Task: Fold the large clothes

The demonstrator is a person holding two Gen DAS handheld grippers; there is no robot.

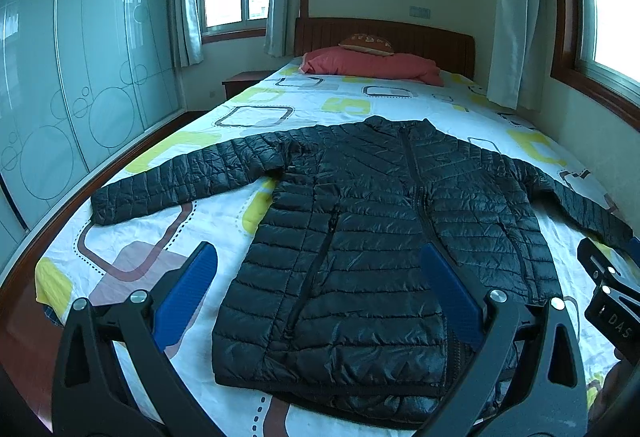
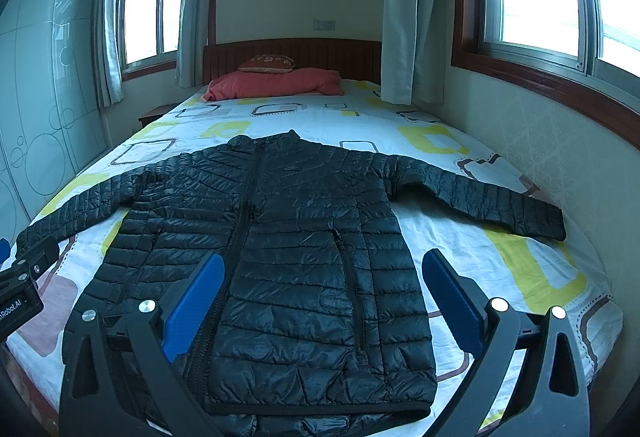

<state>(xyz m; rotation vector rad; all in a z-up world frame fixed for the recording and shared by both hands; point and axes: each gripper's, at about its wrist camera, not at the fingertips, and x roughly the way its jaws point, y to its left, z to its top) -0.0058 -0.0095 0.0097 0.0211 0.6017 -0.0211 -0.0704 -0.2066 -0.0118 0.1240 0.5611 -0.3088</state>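
The jacket (image 1: pixel 372 221) is laid flat on the bed (image 1: pixel 200 125), front side up, zipped, with its collar pointing away from the tongs toward the headboard (image 1: pixel 384 37). It is black and quilted. Both sleeves are spread outward: one is stretched to the left of the left tongs (image 1: pixel 320 293), the other is extended to the right, past the right tongs (image 2: pixel 320 297). The hem is seen nearest to both pairs of tongs, just below and ahead of them.

The left tongs are held spread wide, with nothing pinched between the blue pads (image 1: pixel 188 293); they are hovering above the lower left part of the jacket and the sheet beside it. The right tongs are likewise held wide apart and empty, above the lower right part of the jacket (image 2: pixel 288 237). Part of the right tongs is seen at the right edge of the left wrist view, near the end of the right sleeve.

Beyond the jacket, far ahead of the tongs, a red pillow (image 1: pixel 372 67) is set at the head of the bed, and a smaller brown cushion (image 1: pixel 366 44) is rested on it. A wardrobe (image 1: pixel 80 77) is seen well off to the left of the tongs.
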